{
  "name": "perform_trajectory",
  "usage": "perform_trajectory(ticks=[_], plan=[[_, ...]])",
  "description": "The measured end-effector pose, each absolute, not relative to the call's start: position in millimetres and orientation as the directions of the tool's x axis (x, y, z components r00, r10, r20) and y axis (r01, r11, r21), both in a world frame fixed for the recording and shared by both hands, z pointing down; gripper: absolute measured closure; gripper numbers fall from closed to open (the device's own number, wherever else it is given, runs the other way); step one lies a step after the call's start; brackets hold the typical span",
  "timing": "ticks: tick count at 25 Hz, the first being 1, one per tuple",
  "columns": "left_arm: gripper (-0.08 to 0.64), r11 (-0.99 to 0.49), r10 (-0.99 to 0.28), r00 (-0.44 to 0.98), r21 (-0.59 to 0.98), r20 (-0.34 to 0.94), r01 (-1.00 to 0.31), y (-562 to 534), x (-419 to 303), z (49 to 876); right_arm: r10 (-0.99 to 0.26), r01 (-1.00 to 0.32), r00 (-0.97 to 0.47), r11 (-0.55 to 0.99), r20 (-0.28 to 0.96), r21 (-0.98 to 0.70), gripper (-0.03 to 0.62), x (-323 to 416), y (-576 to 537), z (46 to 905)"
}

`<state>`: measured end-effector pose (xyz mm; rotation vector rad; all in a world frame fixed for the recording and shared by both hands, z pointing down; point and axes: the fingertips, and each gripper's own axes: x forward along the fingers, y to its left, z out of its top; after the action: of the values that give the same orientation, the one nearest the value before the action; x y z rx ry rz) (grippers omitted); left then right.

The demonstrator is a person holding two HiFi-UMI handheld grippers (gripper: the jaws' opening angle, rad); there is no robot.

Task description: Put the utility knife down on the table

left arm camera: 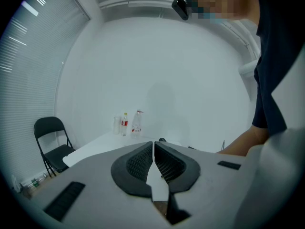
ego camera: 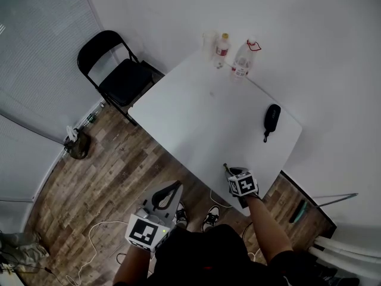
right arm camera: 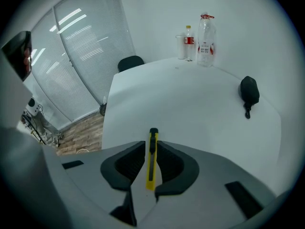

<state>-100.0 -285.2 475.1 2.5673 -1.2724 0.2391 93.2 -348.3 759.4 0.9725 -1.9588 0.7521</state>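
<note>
Yellow utility knife [right arm camera: 151, 160] between jaws of right gripper [right arm camera: 151, 145]

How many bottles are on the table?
2, both at the far corner of the table: a small red-labelled bottle next to a clear cup, and a larger clear bottle right of it. None appears hidden.

The desk [ego camera: 202, 124] has a smooth, matt white top. The utility knife [right arm camera: 151, 168] looks like glossy yellow plastic with a black slider. The right gripper [right arm camera: 151, 144] and left gripper [left arm camera: 153, 146] have matt grey shells, and their jaws carry black, finely ribbed pads. The floor [ego camera: 107, 177] is worn wood plank. The chair [ego camera: 122, 79] has a black frame with a slight sheen. The bottles [ego camera: 241, 61] are clear plastic. The pouch [ego camera: 272, 118] looks like matt black cloth.
</note>
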Motion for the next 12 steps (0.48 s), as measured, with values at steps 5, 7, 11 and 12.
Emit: perform_trajectory(ticks=[5,7,11,12], plan=[[0.529,-0.572,-0.753,0.603,0.192,0.263,-0.798,-286,-103,468,-0.404,-0.846,-0.385,0.515,0.830,-0.142,0.505,92,-356,742],[0.529,-0.577,-0.741,0.602,0.176,0.297,-0.797,-284,-105,468,-0.456,-0.850,-0.400,0.509,0.795,-0.135,0.505,90,-361,719],[0.529,-0.591,-0.741,0.613,0.168,0.274,-0.789,-285,-103,461,-0.589,-0.857,-0.442,0.500,0.677,-0.125,0.527,87,-367,657],[0.529,-0.600,-0.739,0.619,0.159,0.264,-0.784,-285,-102,461,-0.623,-0.859,-0.450,0.497,0.640,-0.120,0.538,87,-367,640]])
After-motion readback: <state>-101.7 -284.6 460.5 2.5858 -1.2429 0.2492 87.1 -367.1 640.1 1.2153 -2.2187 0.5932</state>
